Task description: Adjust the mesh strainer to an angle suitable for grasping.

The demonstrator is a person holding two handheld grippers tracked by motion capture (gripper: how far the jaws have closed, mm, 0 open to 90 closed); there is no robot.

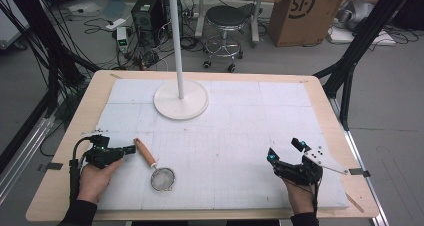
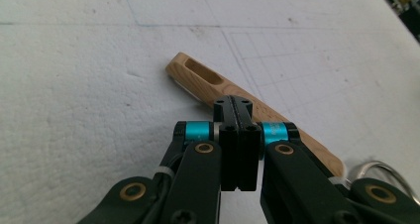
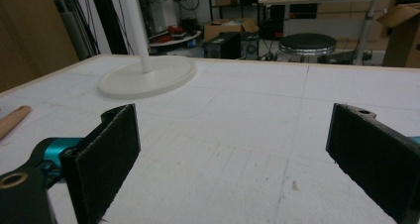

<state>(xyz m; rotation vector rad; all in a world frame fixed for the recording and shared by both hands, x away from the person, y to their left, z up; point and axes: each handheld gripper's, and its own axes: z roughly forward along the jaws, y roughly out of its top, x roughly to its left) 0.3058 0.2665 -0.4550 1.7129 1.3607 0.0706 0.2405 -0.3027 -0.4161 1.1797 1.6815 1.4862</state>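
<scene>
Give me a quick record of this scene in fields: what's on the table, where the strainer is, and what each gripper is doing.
surface: white mat on a wooden table
strainer: small mesh strainer with a wooden handle, lying flat at front left
stand: white pole stand, upright at the back of the mat
left gripper: jaws shut, tips at the handle, nothing between them
right gripper: jaws wide open, holds nothing, at front right above bare mat

- My left gripper (image 2: 237, 105) hides the middle of the strainer's wooden handle (image 2: 208, 80) in its own view.
- The strainer's wire rim (image 2: 384, 172) is cut off at that view's right edge.
- The stand's pole (image 1: 175, 36) runs off the high view's top.
</scene>
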